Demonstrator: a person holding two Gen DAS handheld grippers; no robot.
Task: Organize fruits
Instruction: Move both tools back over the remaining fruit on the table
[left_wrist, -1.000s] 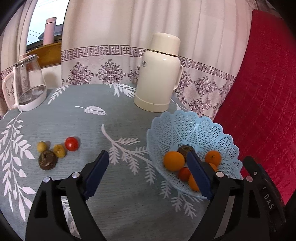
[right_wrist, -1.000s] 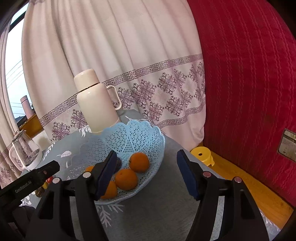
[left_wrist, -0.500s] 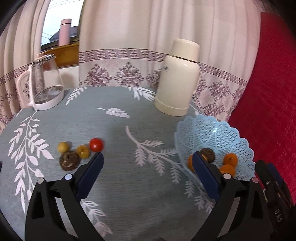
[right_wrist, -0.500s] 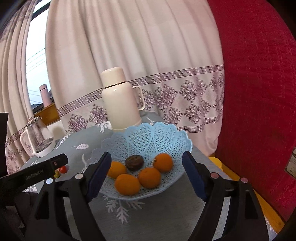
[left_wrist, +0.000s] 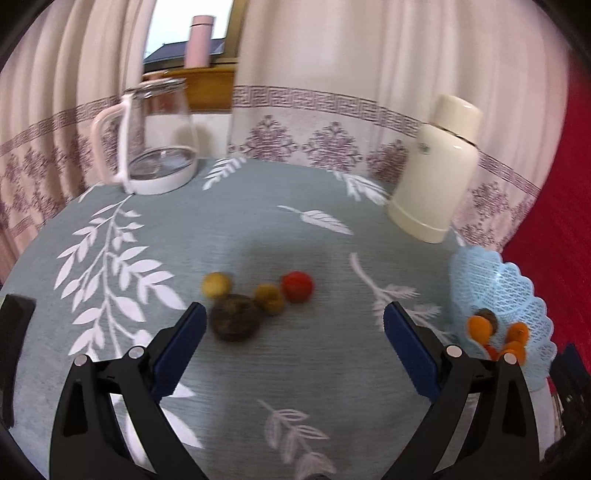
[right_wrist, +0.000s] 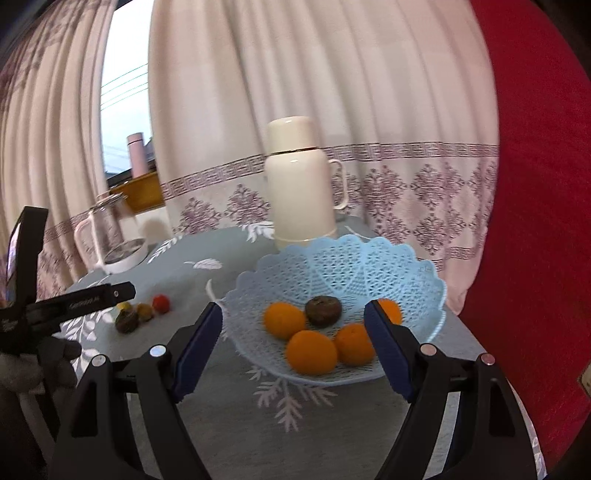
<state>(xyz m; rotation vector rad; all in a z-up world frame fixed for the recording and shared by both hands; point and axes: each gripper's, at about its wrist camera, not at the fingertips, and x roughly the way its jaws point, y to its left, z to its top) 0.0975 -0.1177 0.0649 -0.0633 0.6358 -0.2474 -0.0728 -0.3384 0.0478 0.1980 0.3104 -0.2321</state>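
Observation:
Loose on the leaf-print tablecloth lie a red tomato (left_wrist: 296, 287), an olive-yellow fruit (left_wrist: 269, 297), a small yellow fruit (left_wrist: 216, 284) and a dark brown fruit (left_wrist: 234, 321). My left gripper (left_wrist: 293, 321) hangs open just short of them, with nothing between its blue pads. At the right edge of the table stands a pale blue lattice basket (left_wrist: 498, 291) (right_wrist: 332, 254). It holds several oranges (right_wrist: 312, 352) and one dark brown fruit (right_wrist: 323, 310). My right gripper (right_wrist: 293, 314) is open in front of the basket and holds nothing.
A cream thermos flask (left_wrist: 436, 173) (right_wrist: 299, 184) stands behind the basket, and a glass kettle (left_wrist: 155, 136) at the far left. Red fabric (right_wrist: 535, 184) rises at the table's right. A gloved hand (right_wrist: 37, 365) holds the left tool at the left.
Both jaws stand wider than a second ago. The left view has swung left, so the loose fruits now lie ahead of its fingers. The right view has rolled level onto the basket.

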